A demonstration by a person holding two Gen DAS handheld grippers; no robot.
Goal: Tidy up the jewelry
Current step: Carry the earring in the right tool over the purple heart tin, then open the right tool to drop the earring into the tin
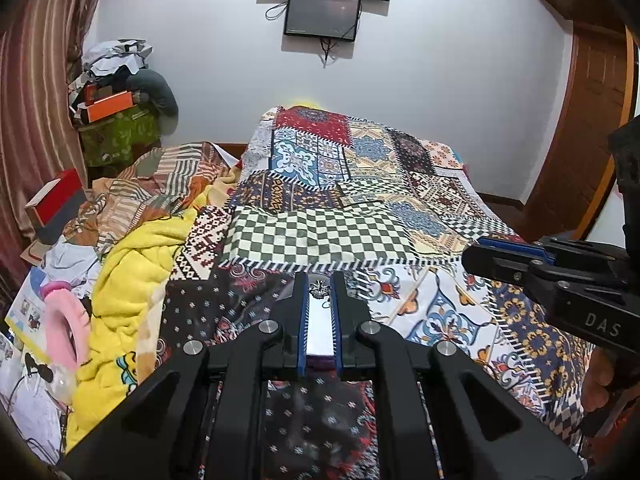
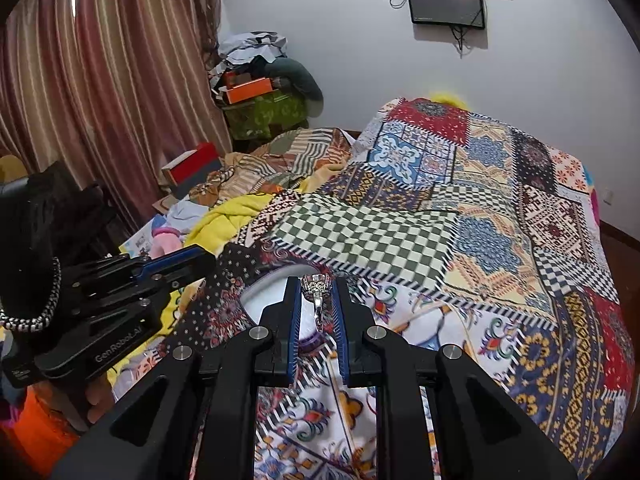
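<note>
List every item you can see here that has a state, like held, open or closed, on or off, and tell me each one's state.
Left gripper: jaws shut on a small silver ornate jewelry piece.
Right gripper: jaws shut on a silver stone-set ring, held upright.
White round dish: lying on the patchwork bedspread, partly hidden.
Small wall-mounted screen: dark, apparently off.
Striped curtain: drawn closed.

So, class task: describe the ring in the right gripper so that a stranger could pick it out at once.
Start at the patchwork quilt covering the bed, then come to its near edge, where the right gripper reaches out over it. Between its blue-padded fingers sits the ring: a silver band with a large clear stone on top, the only shiny metal against all that printed cloth.
</note>
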